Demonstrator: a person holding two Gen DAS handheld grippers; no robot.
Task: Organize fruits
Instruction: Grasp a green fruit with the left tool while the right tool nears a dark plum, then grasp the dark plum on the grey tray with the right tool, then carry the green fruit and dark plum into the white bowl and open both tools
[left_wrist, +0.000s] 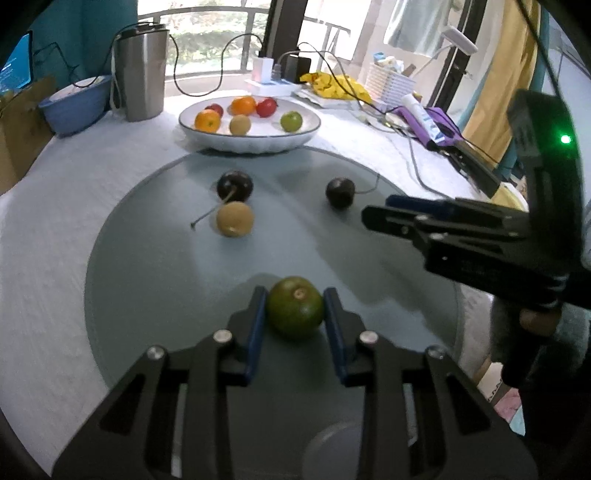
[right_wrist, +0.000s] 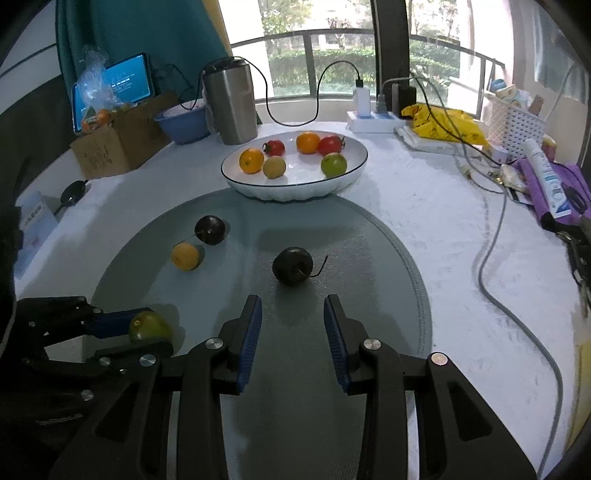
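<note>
Okay, my left hand-held gripper (left_wrist: 295, 314) has its pads touching the green fruit (left_wrist: 294, 312) on the grey mat (left_wrist: 147, 277), so I'd squeeze gently, lift straight, carry to the white bowl (left_wrist: 314, 129); right hand-held gripper (right_wrist: 293, 332) wide apart, empty.

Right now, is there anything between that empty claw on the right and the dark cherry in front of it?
No. In the right wrist view, only bare grey mat lies between the open right gripper and the dark cherry.

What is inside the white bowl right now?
The white bowl holds six fruits: two oranges, two red ones, a yellowish-brown one and a green one. Its floor beneath them is hidden.
</note>
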